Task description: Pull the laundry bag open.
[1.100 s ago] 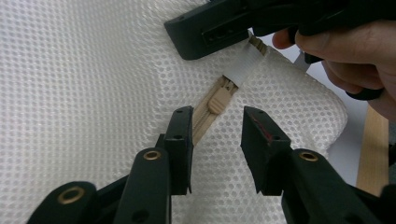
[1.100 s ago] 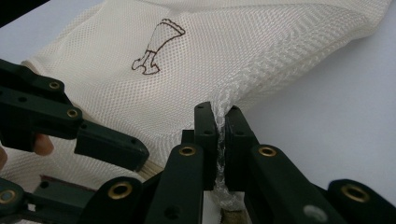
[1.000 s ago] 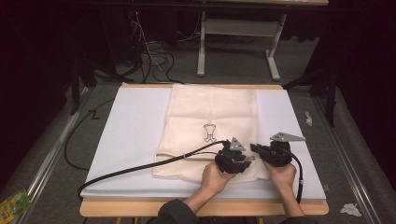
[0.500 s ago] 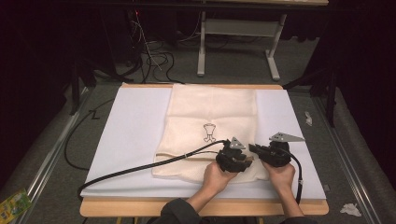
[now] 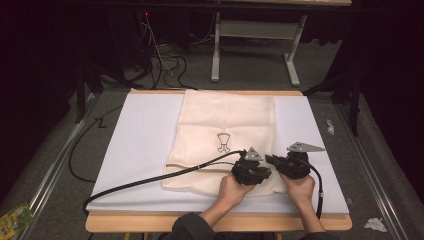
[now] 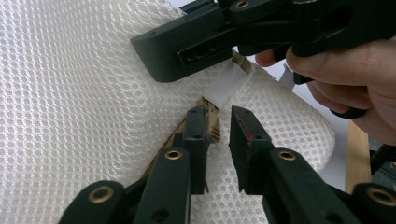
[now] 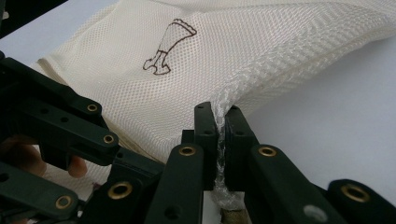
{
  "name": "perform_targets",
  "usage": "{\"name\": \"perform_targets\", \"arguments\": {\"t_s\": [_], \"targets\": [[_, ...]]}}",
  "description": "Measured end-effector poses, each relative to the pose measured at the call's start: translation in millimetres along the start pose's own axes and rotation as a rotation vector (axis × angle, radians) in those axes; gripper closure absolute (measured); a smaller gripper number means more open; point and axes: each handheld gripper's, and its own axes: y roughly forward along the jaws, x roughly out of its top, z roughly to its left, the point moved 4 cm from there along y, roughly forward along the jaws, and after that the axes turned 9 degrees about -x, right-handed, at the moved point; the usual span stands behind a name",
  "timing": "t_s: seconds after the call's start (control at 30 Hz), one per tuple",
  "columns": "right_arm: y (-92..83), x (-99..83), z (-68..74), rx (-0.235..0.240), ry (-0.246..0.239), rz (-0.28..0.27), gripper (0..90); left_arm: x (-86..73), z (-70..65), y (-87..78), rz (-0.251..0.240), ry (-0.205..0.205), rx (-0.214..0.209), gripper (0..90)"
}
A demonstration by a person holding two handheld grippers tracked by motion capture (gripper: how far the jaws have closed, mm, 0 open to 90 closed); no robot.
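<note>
I hold both grippers at the near edge of a cream mesh bag (image 5: 227,130) that lies flat on a white sheet (image 5: 142,145) covering the table (image 5: 220,223).

Right gripper (image 7: 219,140): the jaws are pressed together on the bunched hem (image 7: 233,100) of the mesh bag. The netting is pinched flat between the two pads and runs up and away to the right of the jaws, lifted slightly off the white sheet. A small brown printed figure (image 7: 168,46) sits on the bag ahead and to the left of this gripper. The other gripper's black linkage crosses the lower left of the right gripper view.

Left gripper (image 6: 219,130): the jaws stand a narrow gap apart and have just been closing. A tan cord end (image 6: 212,122) lies against the inner face of the left-hand jaw; the pads do not press on it from both sides. Just ahead of the jaws, a white ribbed tab (image 6: 226,84) rises from the mesh toward the right gripper's black jaw, which sits directly beyond it. The mesh bag lies under and to the left of the left gripper.

In the high view, the left gripper (image 5: 251,170) and the right gripper (image 5: 290,162) sit just beside each other on the bag's near right corner.
</note>
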Motion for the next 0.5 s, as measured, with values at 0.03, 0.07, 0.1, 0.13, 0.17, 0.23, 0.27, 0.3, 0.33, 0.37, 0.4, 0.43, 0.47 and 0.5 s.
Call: {"name": "perform_targets", "arguments": {"t_s": [0.03,0.07,0.1,0.13,0.17,0.23,0.27,0.3,0.33,0.37,0.4,0.43,0.47,0.5], "targets": [[0.4,0.3,-0.3,-0.001,-0.011,-0.004,87.5,-0.2,0.7,0.5,0.001,-0.002,0.002,78.5],[0.5,0.1,0.1,-0.001,-0.009,-0.001,87.5,-0.5,1.1,1.1,0.002,-0.007,0.0,79.1],[0.6,-0.2,0.3,-0.001,-0.004,0.003,87.5,-0.8,1.3,1.7,0.003,-0.009,0.0,79.5],[0.9,-0.3,0.4,0.0,-0.001,0.001,87.5,-1.1,1.2,2.1,0.005,-0.01,-0.002,80.1],[1.1,-0.4,0.6,0.0,-0.001,0.001,87.5,-1.2,1.2,2.3,0.005,-0.011,-0.002,80.9],[1.3,-0.3,1.0,0.001,-0.003,0.001,87.5,-1.3,2.0,2.9,0.003,-0.02,-0.001,82.6],[1.4,-0.3,0.9,0.001,-0.003,0.002,87.5,-1.2,2.4,3.2,0.002,-0.025,-0.003,83.7],[1.7,-0.4,0.6,0.0,-0.005,0.002,87.5,-1.1,2.5,3.4,0.001,-0.03,-0.003,84.5],[1.8,-0.3,0.3,0.002,-0.003,0.0,87.5,-1.1,2.5,3.4,0.0,-0.029,-0.001,86.4],[1.8,-0.3,0.3,0.002,-0.003,0.0,87.5,-1.0,2.1,3.2,-0.001,-0.025,0.003,86.4],[1.6,-0.2,-0.2,0.001,-0.006,-0.001,87.5,-1.1,1.7,2.8,0.002,-0.02,0.005,86.6],[1.3,-0.4,-0.7,-0.003,-0.008,0.0,87.5,-1.4,1.4,2.6,0.003,-0.015,0.006,86.7],[1.1,-1.3,-1.7,-0.005,-0.006,0.003,87.5,-1.8,0.7,2.2,0.004,-0.006,0.011,86.7],[1.1,-1.3,-1.7,-0.005,-0.006,0.003,87.5,-2.0,0.3,1.7,0.007,-0.001,0.012,86.7]]}}
